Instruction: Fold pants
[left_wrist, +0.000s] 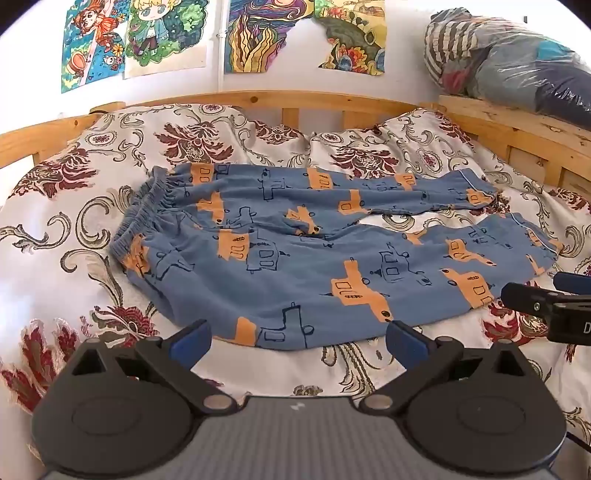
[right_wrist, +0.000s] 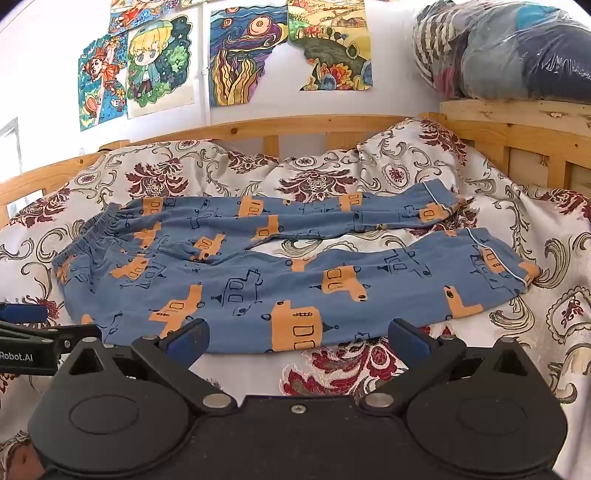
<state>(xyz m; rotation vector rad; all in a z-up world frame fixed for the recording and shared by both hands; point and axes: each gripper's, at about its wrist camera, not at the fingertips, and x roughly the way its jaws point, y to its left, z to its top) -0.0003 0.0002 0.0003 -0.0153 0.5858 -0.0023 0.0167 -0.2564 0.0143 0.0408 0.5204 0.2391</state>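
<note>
left gripper (left_wrist: 297, 341): I've got it spread wide, nothing in it, hovering at the near hem
right gripper (right_wrist: 297, 341): same, gaping and empty
pants (left_wrist: 295, 251): flat on the floral bedspread (left_wrist: 55, 258), waistband left, legs running right
far side: wooden rail (left_wrist: 258, 98)

Blue pants (left_wrist: 280, 254) with orange prints lie unfolded, legs slightly apart.

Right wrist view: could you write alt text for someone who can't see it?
Blue pants with orange trucks lie flat, legs apart, on a floral bedspread. The open right tool hovers at their near edge; drawings hang above.
</note>
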